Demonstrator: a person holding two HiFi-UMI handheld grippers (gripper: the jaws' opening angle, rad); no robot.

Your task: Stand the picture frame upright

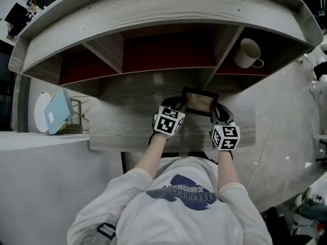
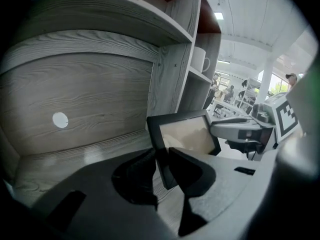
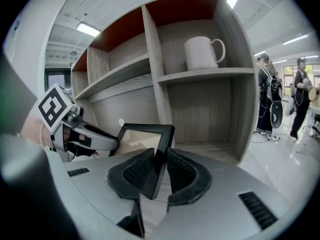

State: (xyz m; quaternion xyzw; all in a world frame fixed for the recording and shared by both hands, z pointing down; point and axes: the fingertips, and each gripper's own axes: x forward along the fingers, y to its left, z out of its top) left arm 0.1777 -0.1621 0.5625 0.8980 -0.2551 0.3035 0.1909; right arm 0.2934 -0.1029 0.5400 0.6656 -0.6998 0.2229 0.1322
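A black picture frame with a pale picture is held between my two grippers over the grey wooden desk, in front of the shelf unit. It leans back with its top edge away from me. My left gripper is shut on the frame's left edge. In the left gripper view, the edge of the frame runs between that gripper's pads. My right gripper is shut on the frame's right edge. In the right gripper view, the side of the frame sits between its pads.
A white mug stands in the right shelf compartment, and the shelf's upright divider is just behind the frame. A light blue card and a white disc sit at the left. People stand far off at the right.
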